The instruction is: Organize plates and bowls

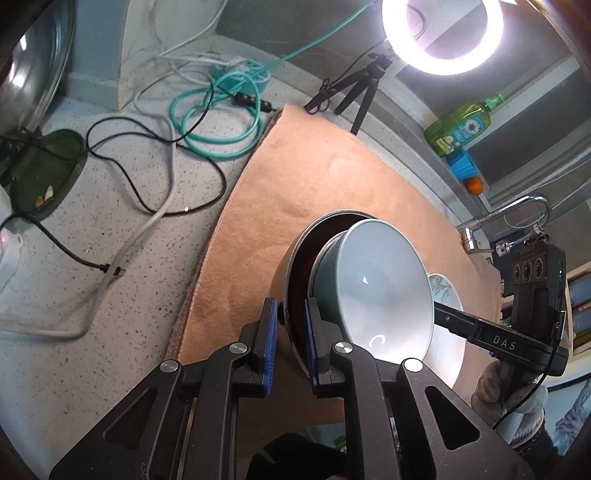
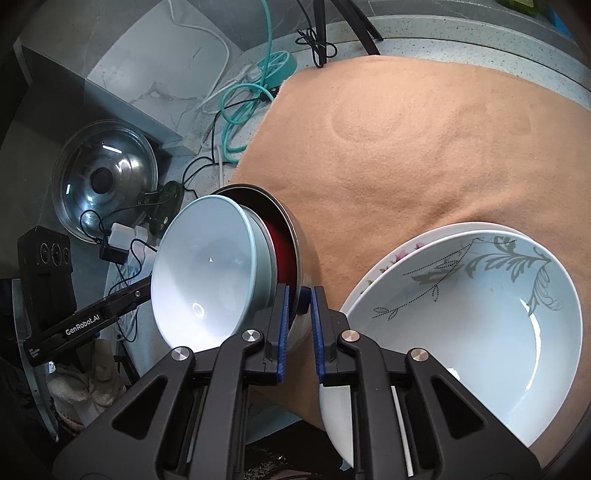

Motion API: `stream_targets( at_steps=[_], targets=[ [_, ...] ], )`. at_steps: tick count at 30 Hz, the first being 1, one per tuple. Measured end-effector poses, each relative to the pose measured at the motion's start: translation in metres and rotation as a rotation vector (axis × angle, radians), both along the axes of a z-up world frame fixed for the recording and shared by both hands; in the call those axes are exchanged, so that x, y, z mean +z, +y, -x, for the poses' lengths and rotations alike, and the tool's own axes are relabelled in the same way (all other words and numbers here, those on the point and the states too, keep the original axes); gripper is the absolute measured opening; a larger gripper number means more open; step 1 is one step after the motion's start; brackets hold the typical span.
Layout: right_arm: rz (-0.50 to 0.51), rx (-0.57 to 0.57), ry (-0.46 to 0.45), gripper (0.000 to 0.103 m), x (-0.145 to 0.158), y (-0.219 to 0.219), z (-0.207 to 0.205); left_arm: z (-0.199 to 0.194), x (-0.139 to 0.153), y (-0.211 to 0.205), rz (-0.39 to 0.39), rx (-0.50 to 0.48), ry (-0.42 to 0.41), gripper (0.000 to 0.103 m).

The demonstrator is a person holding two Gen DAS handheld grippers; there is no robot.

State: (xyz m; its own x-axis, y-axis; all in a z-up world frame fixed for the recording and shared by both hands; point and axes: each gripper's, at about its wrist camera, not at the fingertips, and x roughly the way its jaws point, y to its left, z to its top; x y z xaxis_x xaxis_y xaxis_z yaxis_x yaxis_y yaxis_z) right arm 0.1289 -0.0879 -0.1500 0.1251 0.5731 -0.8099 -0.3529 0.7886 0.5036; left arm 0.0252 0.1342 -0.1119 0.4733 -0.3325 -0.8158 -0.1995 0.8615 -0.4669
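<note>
On the far left of the right wrist view a steel pot lid (image 2: 105,181) leans against the grey wall, with a small green dish (image 2: 166,210) and a white charger (image 2: 123,232) just beside it on the speckled counter (image 2: 461,35). Next comes the left tongs (image 2: 149,290), reaching in from the left edge; its tips pass behind the pale blue bowl (image 2: 203,273), and in its own view the left tongs (image 1: 290,325) straddle the rim of the steel bowl (image 1: 291,258), one blue pad outside the wall and one inside, pinching it. The pale blue bowl sits nested in that steel bowl (image 2: 295,243), whose inside shows red, and the pair is tipped on its side above the tan cloth (image 2: 406,147). The right tongs (image 2: 297,314) clamp the near rim of the same steel bowl, pads on either side of the wall, so both tools hold it. A coil of teal cable (image 2: 236,110) and a teal power strip (image 2: 279,66) lie on the counter behind the cloth's left edge. To the right, on the cloth, a white bowl with a grey leaf pattern (image 2: 480,325) rests inside a flower-rimmed plate (image 2: 391,258), close beside the right tongs. In the left wrist view, a ring light (image 1: 441,35) on a small tripod (image 1: 354,88) stands behind the cloth, with a green soap bottle (image 1: 460,127) and a faucet (image 1: 517,210) farther right.
</note>
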Motion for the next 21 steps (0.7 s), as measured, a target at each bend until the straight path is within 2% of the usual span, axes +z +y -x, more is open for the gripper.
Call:
stream_targets(
  at_steps=[9,21],
  targets=[
    [-0.028,-0.045,-0.041,0.012,0.028,-0.028,0.010,0.000,0.035,-0.017,-0.004,-0.045,-0.087,0.012],
    [-0.038,-0.125,-0.077,0.012,0.052,-0.072,0.025,-0.005,0.053,-0.054,0.002,-0.118,-0.143,0.012]
  ],
)
